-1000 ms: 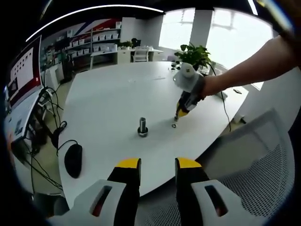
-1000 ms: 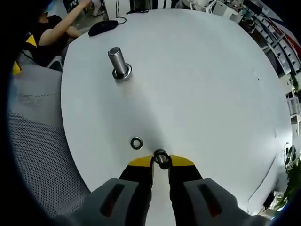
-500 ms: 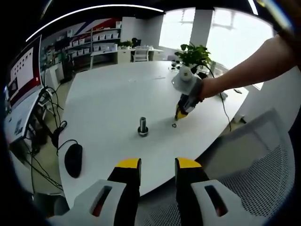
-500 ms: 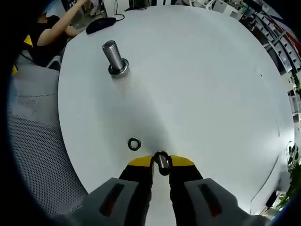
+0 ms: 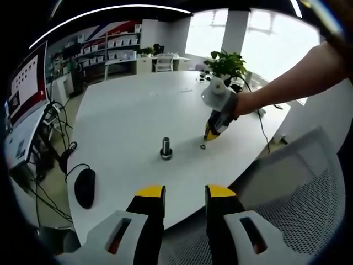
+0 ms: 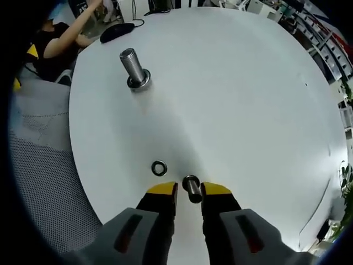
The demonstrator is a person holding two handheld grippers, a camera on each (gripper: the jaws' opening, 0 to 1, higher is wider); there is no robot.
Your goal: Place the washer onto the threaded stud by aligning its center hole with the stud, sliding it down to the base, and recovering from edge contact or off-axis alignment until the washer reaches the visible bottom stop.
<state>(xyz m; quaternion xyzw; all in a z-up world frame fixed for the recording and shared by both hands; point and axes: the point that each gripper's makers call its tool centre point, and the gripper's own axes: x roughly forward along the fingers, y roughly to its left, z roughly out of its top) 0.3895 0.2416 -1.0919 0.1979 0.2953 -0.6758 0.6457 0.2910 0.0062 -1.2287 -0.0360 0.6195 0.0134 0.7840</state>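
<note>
One threaded stud (image 6: 132,67) stands on the white desk (image 6: 237,94), its long axis roughly vertical, seated on a wider base collar. In the left gripper view the same stud (image 5: 165,148) appears upright near the desk centre.

Two small ring-shaped metal parts are visible in the right gripper view. One washer (image 6: 159,167) lies flat on the desk, hole facing up, just beside the tip of the right gripper (image 6: 188,190) and well apart from the stud. The second ring (image 6: 191,184) sits between the yellow fingers (image 6: 163,190) at their tips. The fingers stand slightly apart on either side of it, and whether they press on it cannot be told. Whether this ring is a washer or a nut is hard to make out, since its lower part is hidden between the fingers.

In the left gripper view the right gripper (image 5: 212,132) is held by a hand (image 5: 242,104), tip down near the flat washer (image 5: 203,147). The left gripper (image 5: 185,194) is released, its fingers parted with nothing between them, held off the near desk edge.

One computer mouse (image 5: 85,186) lies near the desk edge. One potted plant (image 5: 223,66) stands at the far side. One mesh chair (image 5: 298,210) is partly cut off.
</note>
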